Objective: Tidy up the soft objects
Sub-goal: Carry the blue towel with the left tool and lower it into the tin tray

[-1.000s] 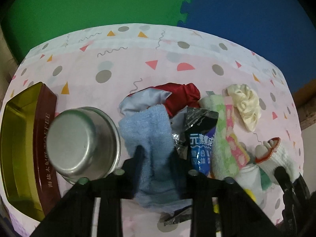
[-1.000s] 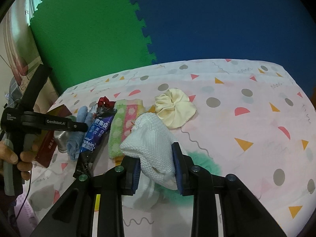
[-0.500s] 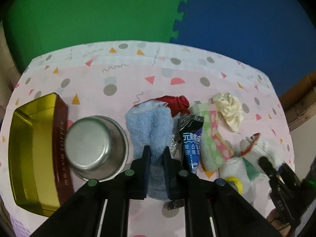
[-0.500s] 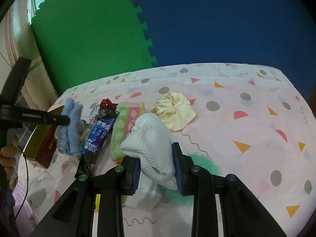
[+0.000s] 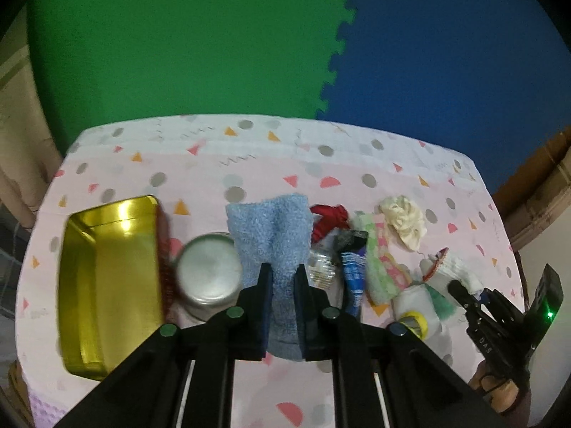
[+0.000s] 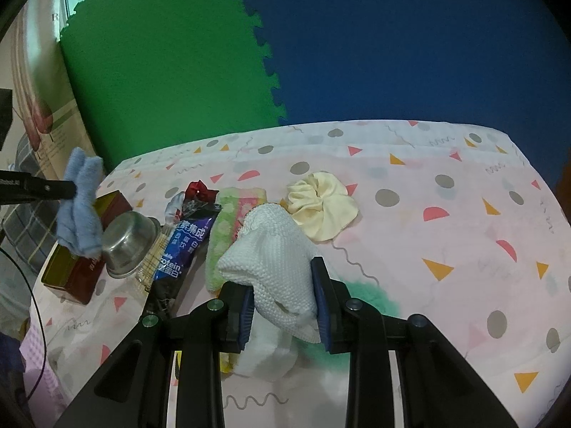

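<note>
My left gripper point(image 5: 282, 281) is clamped tight on the blue towel point(image 5: 271, 235), jaws pinching its middle so the cloth fans out above the pads and hangs below them. In the right wrist view the towel point(image 6: 80, 207) hangs clear of the table at 9 o'clock, gripped by the left fingers point(image 6: 53, 189), above the tin point(image 6: 80, 271) and bowl point(image 6: 130, 242). From the left wrist view, the gold-lined tin point(image 5: 107, 285) lies open at 9 o'clock, with the steel bowl point(image 5: 208, 274) upside down just beside it, between tin and towel. My right gripper point(image 6: 283, 306) is closed on the white glove point(image 6: 274, 267), a narrow gap left between the jaws and filled by the knit; the glove bulges above the pads. Under it lie a white pouch point(image 6: 266, 353) and green fluff point(image 6: 367, 296). At 12 o'clock from the glove sits the cream scrunchie point(image 6: 321, 210); at 11 o'clock the green-pink cloth point(image 6: 228, 228); further left the blue sachet point(image 6: 182, 246), with the red cloth point(image 6: 200, 190) behind it. All rest on the patterned sheet point(image 6: 446, 249). The left wrist view shows the right gripper point(image 5: 460, 290) at 4 o'clock, with a hand point(image 5: 499, 388) under it.
</note>
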A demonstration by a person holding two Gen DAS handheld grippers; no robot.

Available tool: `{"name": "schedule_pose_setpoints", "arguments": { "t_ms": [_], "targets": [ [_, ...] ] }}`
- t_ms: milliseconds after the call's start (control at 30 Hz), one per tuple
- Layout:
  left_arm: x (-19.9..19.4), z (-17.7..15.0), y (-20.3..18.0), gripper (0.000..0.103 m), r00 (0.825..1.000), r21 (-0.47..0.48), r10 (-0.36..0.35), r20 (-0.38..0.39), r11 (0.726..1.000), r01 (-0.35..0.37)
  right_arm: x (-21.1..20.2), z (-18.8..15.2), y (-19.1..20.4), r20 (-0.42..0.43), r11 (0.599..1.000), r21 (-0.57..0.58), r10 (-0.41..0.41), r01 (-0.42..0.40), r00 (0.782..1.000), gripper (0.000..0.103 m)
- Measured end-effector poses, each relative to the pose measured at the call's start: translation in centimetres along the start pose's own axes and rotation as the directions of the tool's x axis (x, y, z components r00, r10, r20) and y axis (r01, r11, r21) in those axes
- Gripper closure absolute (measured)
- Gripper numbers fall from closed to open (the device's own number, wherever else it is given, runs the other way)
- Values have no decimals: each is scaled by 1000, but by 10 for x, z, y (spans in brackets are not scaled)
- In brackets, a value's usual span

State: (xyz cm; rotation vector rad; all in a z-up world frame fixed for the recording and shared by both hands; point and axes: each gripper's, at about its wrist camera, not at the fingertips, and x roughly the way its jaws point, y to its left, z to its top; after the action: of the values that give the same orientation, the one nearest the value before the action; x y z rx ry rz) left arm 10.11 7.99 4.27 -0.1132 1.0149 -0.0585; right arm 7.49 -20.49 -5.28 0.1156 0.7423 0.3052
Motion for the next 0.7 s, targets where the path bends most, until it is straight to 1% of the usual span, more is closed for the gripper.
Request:
{"name": "schedule_pose_setpoints", "arguments": {
  "t_ms": [200,333,500,633,700],
  "targets": [
    [-19,4,47,92,995,-49,93,27,995,-91,-3,3,5,9,1000,-7,-6,6,1000,76],
    [-21,4,90,92,985,-92,169,23,982,-166,-4,8,10,15,1000,-12,-14,14,1000,76],
    [-7,2,142,92,967,-134,254,-15,958,-254,-7,13,16,21,999,-24,-31,32,999,76],
    [13,-4,175,92,953,-149,296,-56,942,-301,-9,17,22,25,998,-33,-45,46,999,76],
    [20,-6,183,92,953,-153,297,-67,940,-304,-11,20,26,27,998,-41,-52,53,998,76]
  ]
}}
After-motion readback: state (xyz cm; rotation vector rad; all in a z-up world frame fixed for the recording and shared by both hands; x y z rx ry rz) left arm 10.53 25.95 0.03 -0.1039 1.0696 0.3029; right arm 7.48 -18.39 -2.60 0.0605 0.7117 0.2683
